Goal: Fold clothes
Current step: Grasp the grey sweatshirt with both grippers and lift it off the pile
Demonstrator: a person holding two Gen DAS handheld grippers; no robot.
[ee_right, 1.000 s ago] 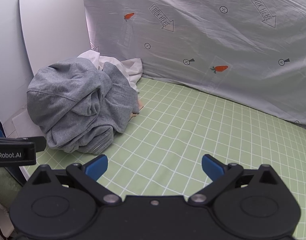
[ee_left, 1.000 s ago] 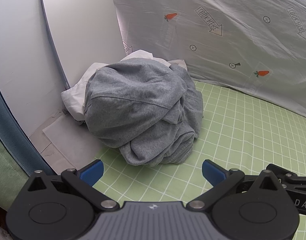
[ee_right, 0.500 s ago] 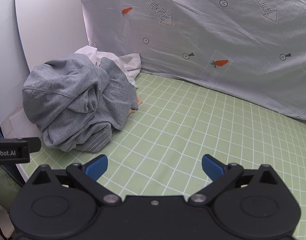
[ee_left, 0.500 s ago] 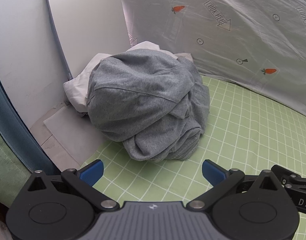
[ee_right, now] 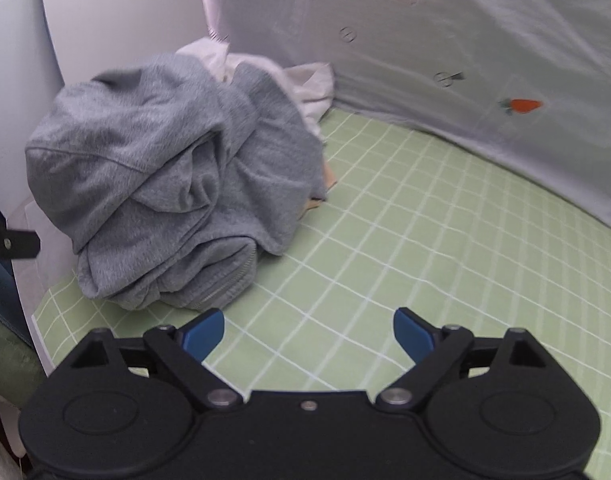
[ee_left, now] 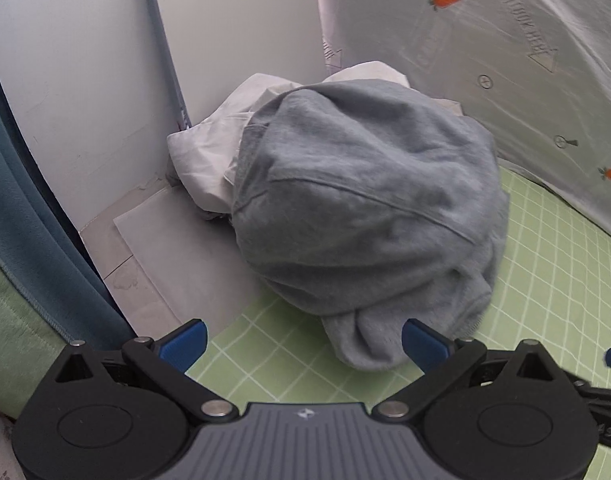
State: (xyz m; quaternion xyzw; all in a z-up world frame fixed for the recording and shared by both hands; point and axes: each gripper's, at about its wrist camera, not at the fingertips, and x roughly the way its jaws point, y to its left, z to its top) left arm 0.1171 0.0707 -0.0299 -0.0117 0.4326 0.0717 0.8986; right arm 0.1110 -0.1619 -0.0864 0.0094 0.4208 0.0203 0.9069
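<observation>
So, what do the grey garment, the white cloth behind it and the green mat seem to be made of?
Grey hooded sweatshirt: probably cotton-blend fleece knit, matte and heathered, with soft thick folds and a zipper. White cloth: thin woven fabric, perhaps cotton, with sharp creases. Green grid mat: smooth and flat with printed white lines; vinyl or rubber, though I cannot tell which.

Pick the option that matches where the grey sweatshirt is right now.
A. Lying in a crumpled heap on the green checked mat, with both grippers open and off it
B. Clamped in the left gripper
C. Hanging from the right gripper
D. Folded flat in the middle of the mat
A: the grey sweatshirt sits bunched up on the green checked mat, while the left gripper and right gripper are both open, holding nothing.
</observation>
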